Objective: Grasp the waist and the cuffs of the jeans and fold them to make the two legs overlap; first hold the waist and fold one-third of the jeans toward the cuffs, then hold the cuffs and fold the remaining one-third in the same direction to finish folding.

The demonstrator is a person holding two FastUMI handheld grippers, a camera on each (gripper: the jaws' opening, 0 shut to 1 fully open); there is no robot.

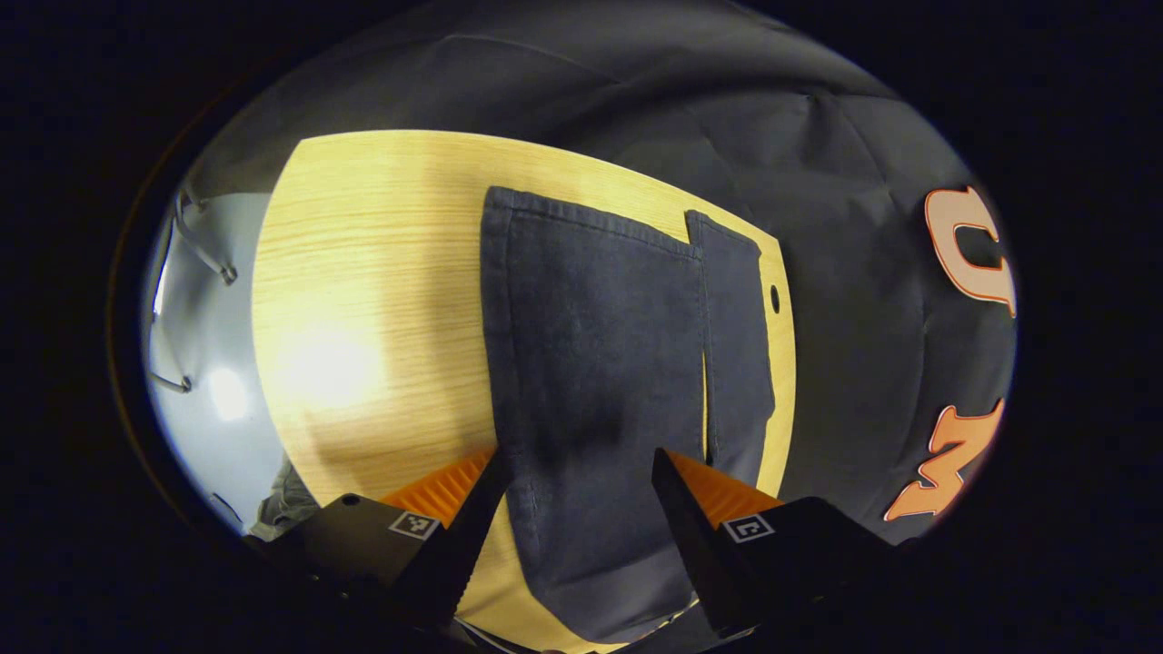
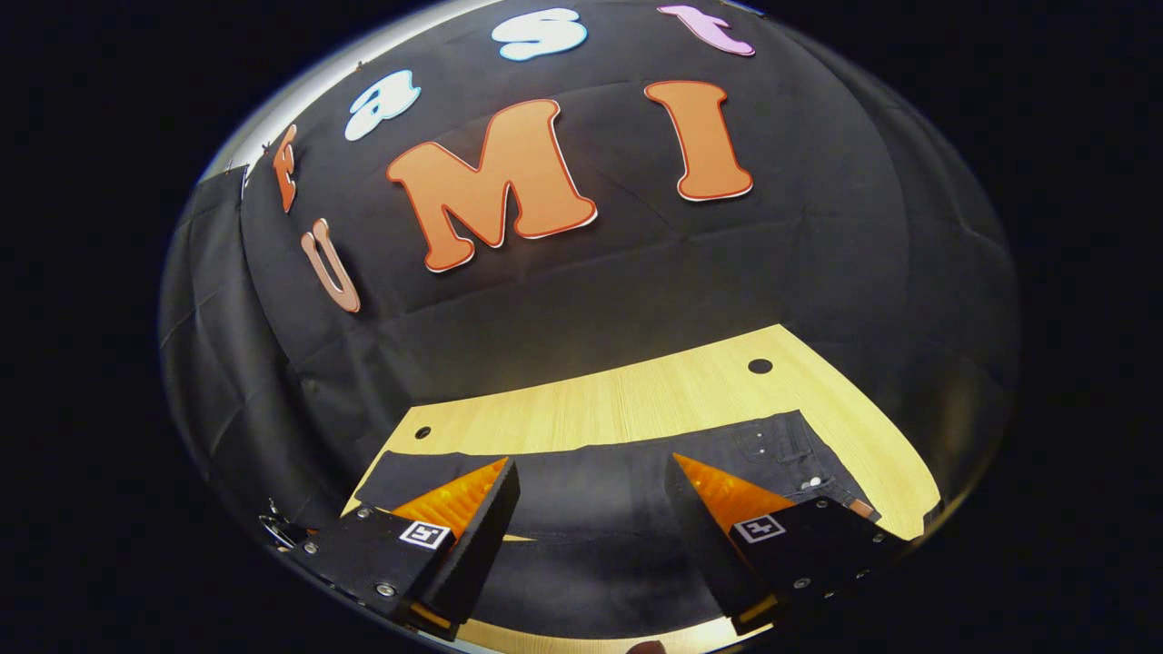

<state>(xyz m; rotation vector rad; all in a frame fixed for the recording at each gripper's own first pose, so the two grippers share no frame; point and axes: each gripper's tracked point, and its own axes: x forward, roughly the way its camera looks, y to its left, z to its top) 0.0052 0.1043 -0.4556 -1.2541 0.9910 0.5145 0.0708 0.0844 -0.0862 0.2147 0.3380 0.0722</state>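
Lying flat on the wooden table [image 1: 382,272], the dark jeans [image 1: 591,363] show 2 legs side by side. Left gripper [image 1: 577,472] and right gripper [image 2: 591,481] hover with jaws spread, holding nothing. Risk: pinching 1 denim layer would leave legs misaligned.

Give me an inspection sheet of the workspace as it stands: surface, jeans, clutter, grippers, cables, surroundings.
Surface: light wooden table, with a round hole near its far edge.
Job's things: dark jeans lying flat on the table, the two legs side by side and not yet overlapped; the waist end with buttons shows in the right gripper view.
Clutter: nothing seen on the table.
Grippers: left gripper open over a leg; right gripper open over the jeans near the waist.
Cables: nothing seen.
Surroundings: black cloth wall; pale floor beside the table.
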